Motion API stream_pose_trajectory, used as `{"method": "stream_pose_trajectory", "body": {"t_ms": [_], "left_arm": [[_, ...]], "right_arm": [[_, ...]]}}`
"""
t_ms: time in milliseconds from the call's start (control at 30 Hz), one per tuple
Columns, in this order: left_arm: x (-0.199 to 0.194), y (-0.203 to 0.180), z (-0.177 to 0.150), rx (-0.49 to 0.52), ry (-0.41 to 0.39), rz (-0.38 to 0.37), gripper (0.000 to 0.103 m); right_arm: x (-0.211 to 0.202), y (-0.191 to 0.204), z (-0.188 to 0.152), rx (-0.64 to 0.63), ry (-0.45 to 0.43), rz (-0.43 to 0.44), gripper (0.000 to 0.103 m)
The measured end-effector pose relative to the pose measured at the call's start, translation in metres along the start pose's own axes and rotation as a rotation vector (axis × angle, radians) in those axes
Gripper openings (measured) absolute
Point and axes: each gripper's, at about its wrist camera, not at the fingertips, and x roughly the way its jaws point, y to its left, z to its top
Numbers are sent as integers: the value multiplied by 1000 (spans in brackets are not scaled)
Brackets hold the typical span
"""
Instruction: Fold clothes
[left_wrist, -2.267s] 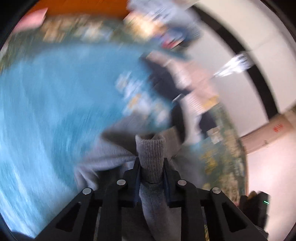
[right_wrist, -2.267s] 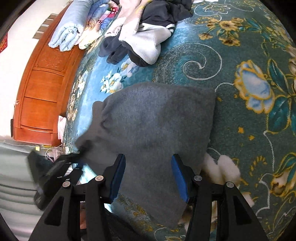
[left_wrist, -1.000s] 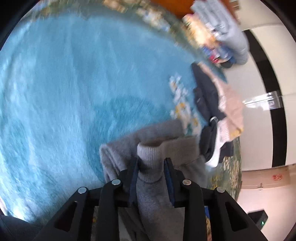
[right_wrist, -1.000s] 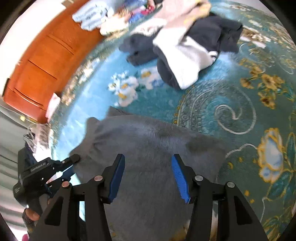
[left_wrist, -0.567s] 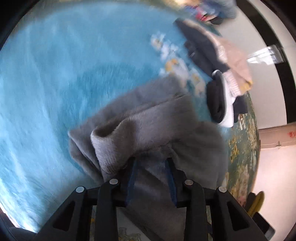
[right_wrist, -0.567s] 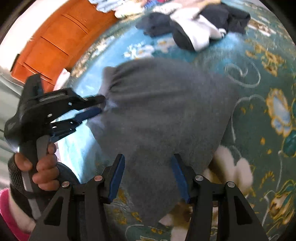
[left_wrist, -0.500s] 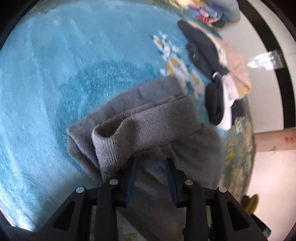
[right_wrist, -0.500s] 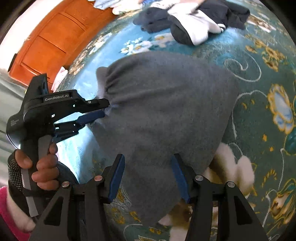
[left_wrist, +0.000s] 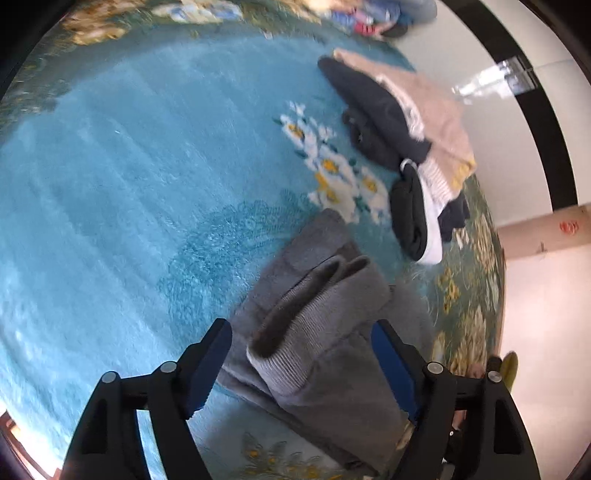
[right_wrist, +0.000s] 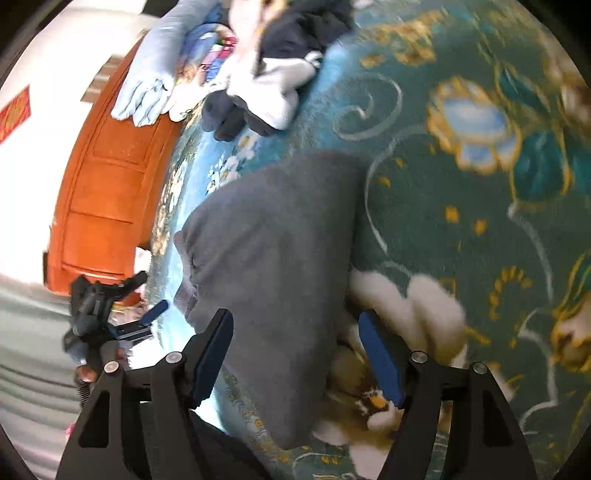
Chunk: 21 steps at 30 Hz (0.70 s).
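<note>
A grey knit garment (left_wrist: 325, 325) lies folded on the blue floral carpet (left_wrist: 129, 184), its ribbed cuff edge turned up toward me. My left gripper (left_wrist: 301, 363) is open, its blue-padded jaws wide apart on either side of the cuff, holding nothing. In the right wrist view the same grey garment (right_wrist: 273, 266) lies flat on the carpet. My right gripper (right_wrist: 295, 354) is open and empty just above its near edge. The left gripper (right_wrist: 140, 302) shows there at the left, open, beside the garment's left edge.
A pile of dark, white and beige clothes (left_wrist: 406, 147) lies on the carpet beyond the grey garment; it also shows in the right wrist view (right_wrist: 280, 81). An orange wooden cabinet (right_wrist: 103, 177) with light blue folded bedding (right_wrist: 155, 74) stands at the left. White floor (left_wrist: 535, 295) borders the carpet.
My left gripper has opened and let go of the grey garment's cuff, which now lies on the folded garment. The right gripper stays open and has shifted a little over the garment.
</note>
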Motion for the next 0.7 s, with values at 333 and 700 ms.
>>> {"method": "stream_pose_trajectory", "body": {"t_ms": [333, 700], "left_arm": [[32, -18, 17, 211, 89, -76, 83], [76, -42, 16, 391, 188, -73, 81]], "right_arm": [[19, -12, 12, 59, 33, -17, 72], [30, -14, 16, 65, 54, -27, 72]]}}
